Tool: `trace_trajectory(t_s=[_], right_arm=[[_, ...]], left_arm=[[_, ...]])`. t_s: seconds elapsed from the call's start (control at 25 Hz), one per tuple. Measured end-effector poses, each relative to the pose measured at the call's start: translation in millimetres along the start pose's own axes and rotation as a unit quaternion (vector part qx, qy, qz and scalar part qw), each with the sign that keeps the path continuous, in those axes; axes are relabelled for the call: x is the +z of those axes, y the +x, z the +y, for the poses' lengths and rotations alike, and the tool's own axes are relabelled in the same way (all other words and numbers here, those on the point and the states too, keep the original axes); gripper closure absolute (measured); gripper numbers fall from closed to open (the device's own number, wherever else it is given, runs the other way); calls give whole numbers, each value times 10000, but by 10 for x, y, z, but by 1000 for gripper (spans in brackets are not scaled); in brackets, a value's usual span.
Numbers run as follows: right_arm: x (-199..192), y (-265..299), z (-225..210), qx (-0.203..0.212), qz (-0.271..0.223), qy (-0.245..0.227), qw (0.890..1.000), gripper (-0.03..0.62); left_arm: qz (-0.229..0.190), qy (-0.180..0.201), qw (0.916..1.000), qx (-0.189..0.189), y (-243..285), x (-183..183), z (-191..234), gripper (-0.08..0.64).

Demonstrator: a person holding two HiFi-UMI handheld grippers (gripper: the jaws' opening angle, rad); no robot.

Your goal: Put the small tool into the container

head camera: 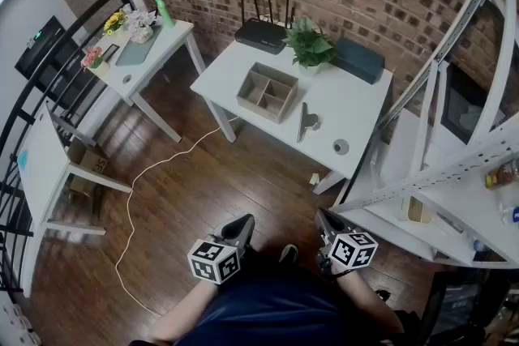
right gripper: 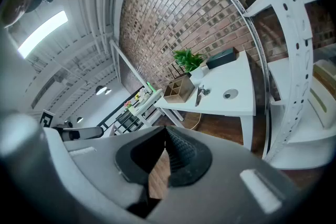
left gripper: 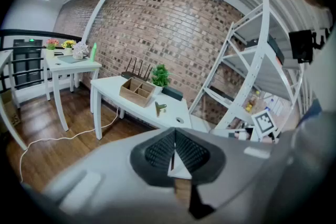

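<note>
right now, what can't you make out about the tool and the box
tool: too small in every view to tell its type
box: side-on and small in both gripper views, so its inside is hidden there
round thing near the tool: too small to name
shelf items: cut by the head view's right edge

You hold both grippers low and close in front of your body, side by side with a gap between them. Your left gripper (head camera: 241,224) points forward, its tip leaning slightly inward, and its jaws are closed together on nothing. Your right gripper (head camera: 325,217) mirrors it, tip leaning inward as well, jaws pressed together and empty. Each carries its marker cube facing up, and your bare forearms (head camera: 177,323) run back from them
</note>
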State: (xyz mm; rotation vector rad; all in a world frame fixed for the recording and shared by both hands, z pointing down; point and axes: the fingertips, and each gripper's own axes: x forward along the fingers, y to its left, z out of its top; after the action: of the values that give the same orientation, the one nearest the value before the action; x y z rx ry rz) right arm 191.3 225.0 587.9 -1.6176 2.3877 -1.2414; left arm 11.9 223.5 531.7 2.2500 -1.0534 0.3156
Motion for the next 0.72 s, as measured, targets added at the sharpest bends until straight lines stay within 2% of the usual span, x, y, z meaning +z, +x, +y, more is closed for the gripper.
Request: trace_trajectory(t_s=[0.16,0.28,0.56,0.72], right_arm=[[184,191,-248,-74,61,-219,9997,581],[368,414,-445,-197,57,-286,9994,580],[1008,1075,-903,-723,-69,-121,9973,517],[1394,1434,-997,-1044,-178,85,9943,506]], left_arm=[[-99,-168,9996,223,62,68,201,556],[-175,-253,9993,227,187,164,383,556],[-296,-349,9986,-248,696,633,961,555],[-233,-233,9961,-813,951,1019,1207,555]])
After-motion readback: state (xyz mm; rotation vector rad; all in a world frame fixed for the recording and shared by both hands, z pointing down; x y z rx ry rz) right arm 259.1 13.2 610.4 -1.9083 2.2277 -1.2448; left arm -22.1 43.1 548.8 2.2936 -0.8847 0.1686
